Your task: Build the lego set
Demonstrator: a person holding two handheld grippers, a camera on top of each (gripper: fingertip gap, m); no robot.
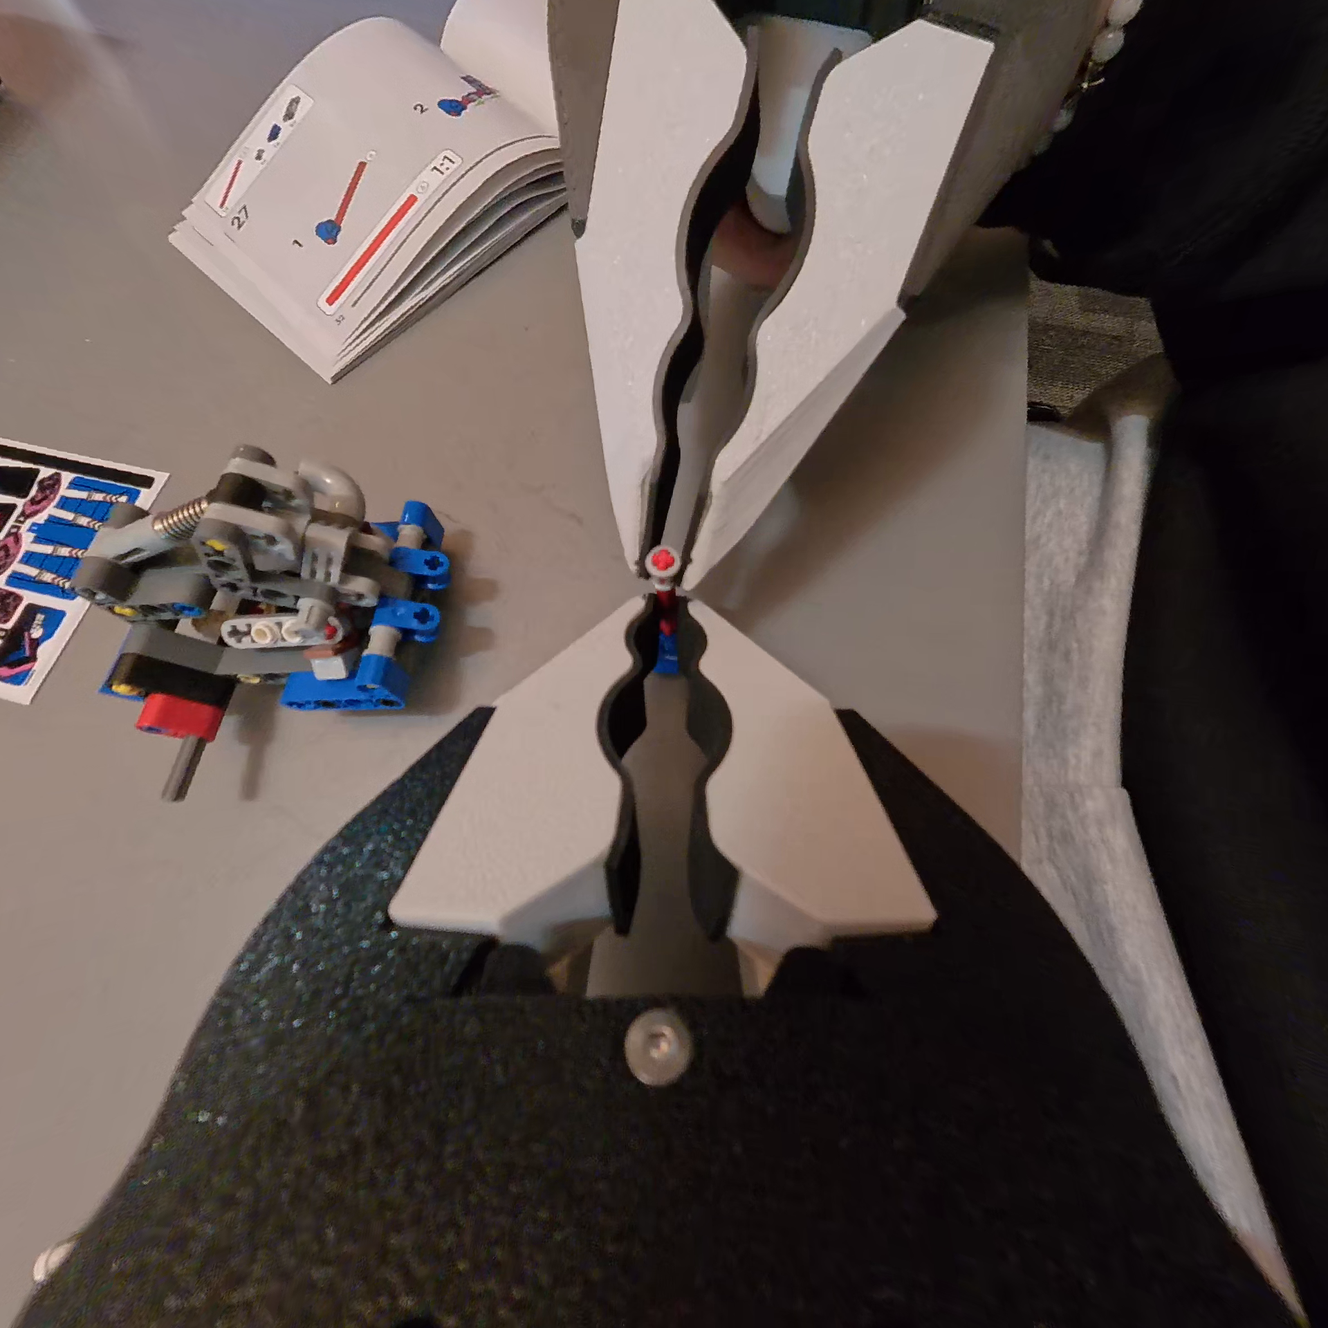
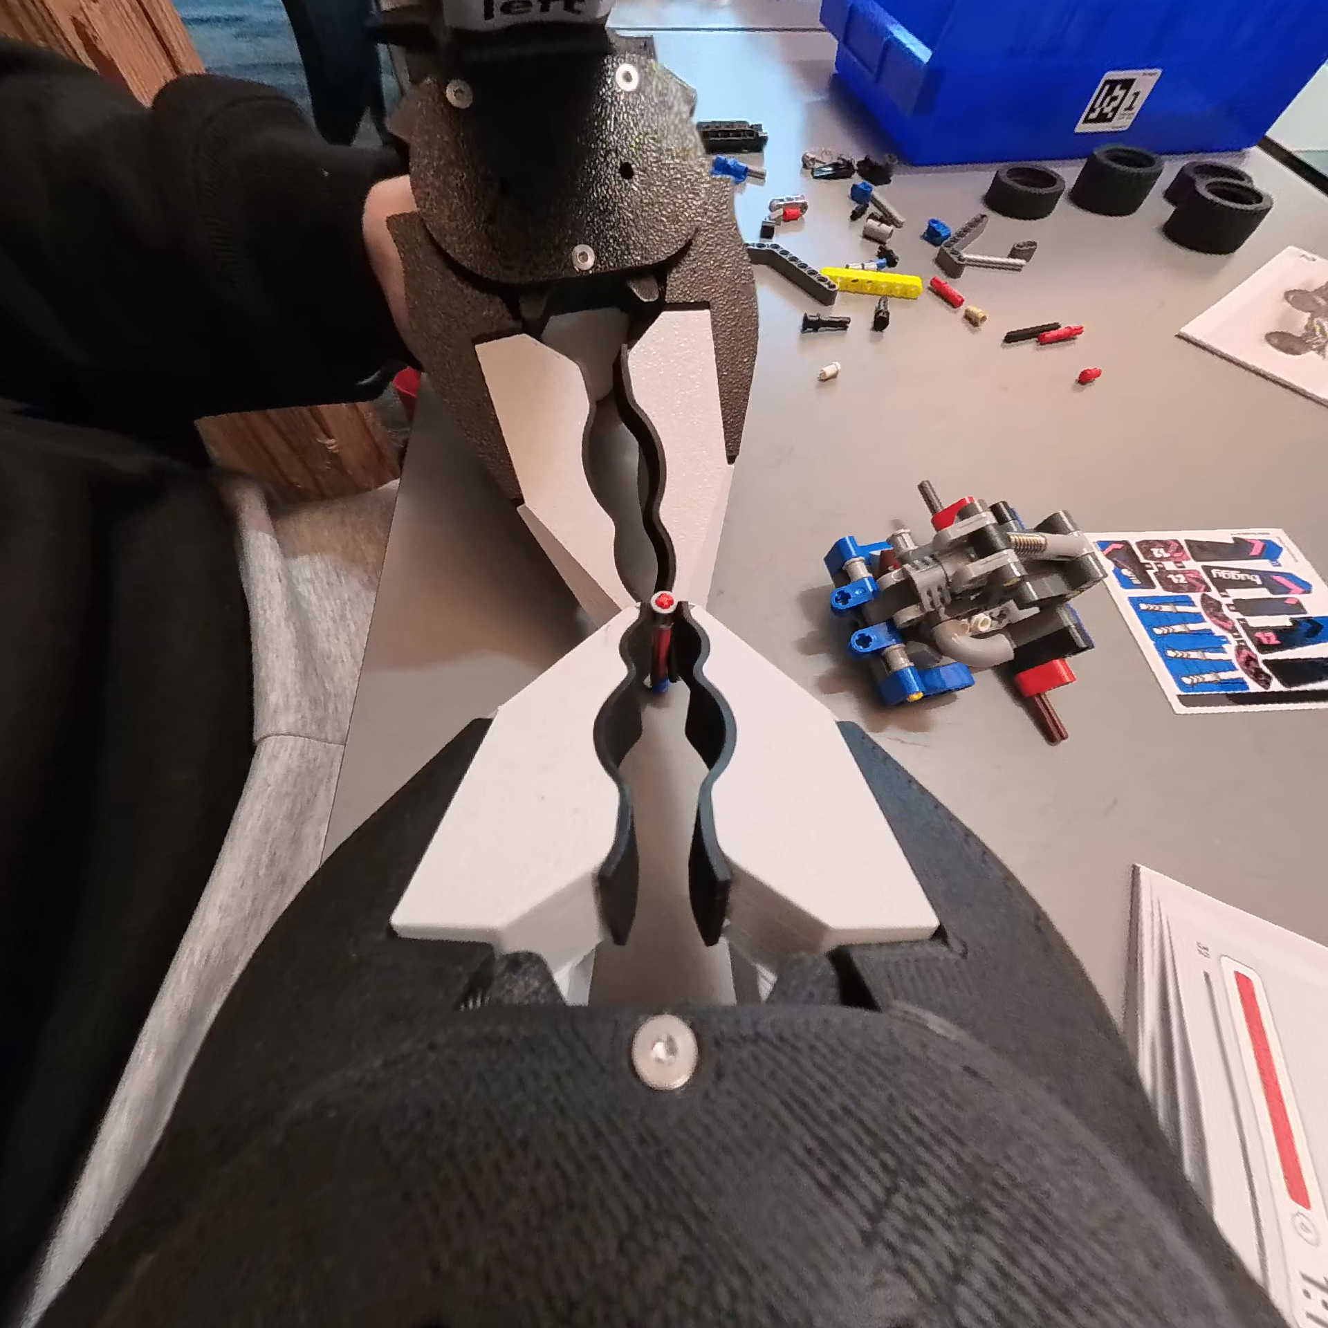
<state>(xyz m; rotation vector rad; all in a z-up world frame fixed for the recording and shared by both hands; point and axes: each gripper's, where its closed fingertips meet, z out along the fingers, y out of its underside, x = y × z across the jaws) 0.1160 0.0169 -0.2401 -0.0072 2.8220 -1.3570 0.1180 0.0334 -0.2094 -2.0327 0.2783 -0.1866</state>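
A short red axle point(image 1: 665, 611) hangs roughly upright near the table's front edge. It has a grey bush point(image 1: 662, 562) on its top end and a blue piece point(image 1: 668, 657) at its lower end. My left gripper point(image 1: 665, 600) and right gripper point(image 1: 665, 575) meet tip to tip on it, both closed around it. In the right wrist view the axle point(image 2: 661, 650) runs down between my right gripper's point(image 2: 662, 614) fingers, and the left gripper point(image 2: 661, 593) comes in from above at the bush point(image 2: 662, 601). I cannot tell which gripper grips which part.
The partly built grey and blue model point(image 2: 970, 611) lies on the grey table point(image 2: 898, 445) beside a sticker sheet point(image 2: 1222, 618). An open instruction booklet point(image 1: 374, 194) lies nearby. Loose parts point(image 2: 869, 280), black tyres point(image 2: 1121, 180) and a blue bin point(image 2: 1042, 72) are at the back. A person's dark sleeve point(image 2: 180, 251) is on the left.
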